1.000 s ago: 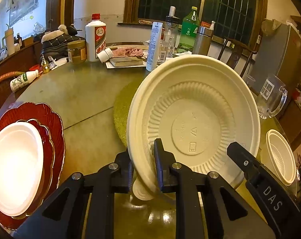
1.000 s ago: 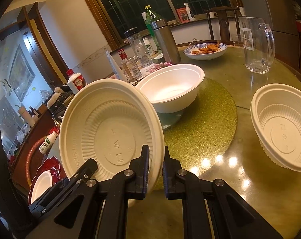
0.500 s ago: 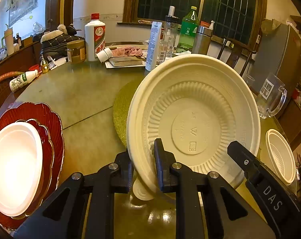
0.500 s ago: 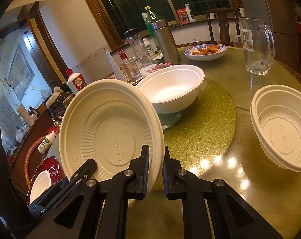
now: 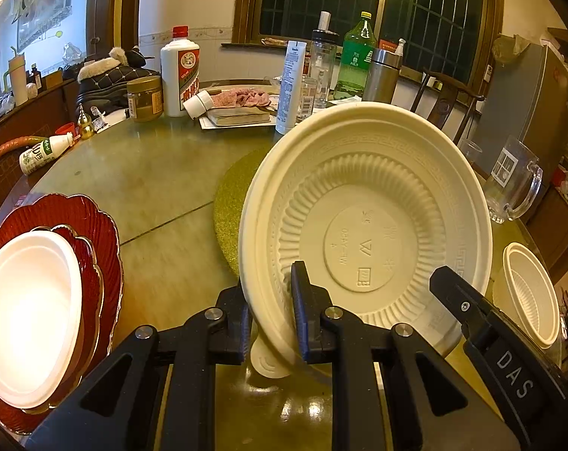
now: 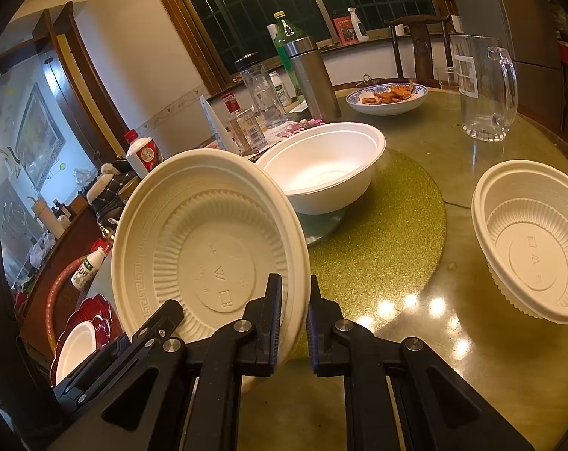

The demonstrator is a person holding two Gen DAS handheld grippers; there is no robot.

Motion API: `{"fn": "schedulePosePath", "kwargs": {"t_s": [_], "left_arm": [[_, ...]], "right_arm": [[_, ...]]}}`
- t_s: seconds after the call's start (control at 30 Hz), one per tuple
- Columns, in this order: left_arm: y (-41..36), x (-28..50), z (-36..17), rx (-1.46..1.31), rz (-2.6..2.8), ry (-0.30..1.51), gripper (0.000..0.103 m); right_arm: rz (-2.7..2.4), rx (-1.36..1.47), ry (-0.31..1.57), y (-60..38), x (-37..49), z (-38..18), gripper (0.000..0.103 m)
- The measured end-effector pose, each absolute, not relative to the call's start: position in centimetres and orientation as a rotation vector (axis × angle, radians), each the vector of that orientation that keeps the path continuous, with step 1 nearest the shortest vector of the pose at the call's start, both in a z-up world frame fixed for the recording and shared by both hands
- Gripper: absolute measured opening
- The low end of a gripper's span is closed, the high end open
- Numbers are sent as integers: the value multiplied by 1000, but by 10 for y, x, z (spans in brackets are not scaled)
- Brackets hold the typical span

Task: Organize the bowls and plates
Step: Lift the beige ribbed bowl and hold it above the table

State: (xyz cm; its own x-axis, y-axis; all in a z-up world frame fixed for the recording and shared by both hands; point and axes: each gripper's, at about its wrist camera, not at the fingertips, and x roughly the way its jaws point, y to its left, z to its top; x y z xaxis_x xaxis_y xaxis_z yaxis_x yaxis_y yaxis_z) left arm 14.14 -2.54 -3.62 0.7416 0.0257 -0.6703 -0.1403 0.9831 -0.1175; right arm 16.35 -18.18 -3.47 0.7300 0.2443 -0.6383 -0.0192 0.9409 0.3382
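Note:
A cream plastic bowl [image 5: 366, 233] is held on edge above the table, its inside facing both cameras; it also shows in the right wrist view [image 6: 208, 248]. My left gripper [image 5: 270, 312] is shut on its lower left rim. My right gripper [image 6: 295, 315] is shut on its lower right rim. A second cream bowl [image 6: 535, 240] sits upright on the table to the right; it also shows in the left wrist view [image 5: 532, 293]. A larger white bowl [image 6: 325, 165] stands on the gold mat [image 6: 389, 233]. A white plate [image 5: 28, 308] lies on stacked red plates [image 5: 99, 233] at the left.
Bottles, a jar, a steel flask [image 6: 310, 79] and a book crowd the table's far side. A glass pitcher [image 6: 483, 86] and a blue-rimmed dish of food [image 6: 387, 96] stand at the far right. A small white bottle [image 5: 43, 152] lies near the left edge.
The held bowl has turned slightly in both grippers and shifted a little to the right. Nothing else has moved.

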Motion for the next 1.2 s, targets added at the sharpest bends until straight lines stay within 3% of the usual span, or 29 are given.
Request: {"fn": "schedulePosePath", "kwargs": {"t_s": [1.2], "left_arm": [[-28,129,-18,-132,133,671,17]], "right_arm": [[177,335,703,-184,159,-27,12]]}}
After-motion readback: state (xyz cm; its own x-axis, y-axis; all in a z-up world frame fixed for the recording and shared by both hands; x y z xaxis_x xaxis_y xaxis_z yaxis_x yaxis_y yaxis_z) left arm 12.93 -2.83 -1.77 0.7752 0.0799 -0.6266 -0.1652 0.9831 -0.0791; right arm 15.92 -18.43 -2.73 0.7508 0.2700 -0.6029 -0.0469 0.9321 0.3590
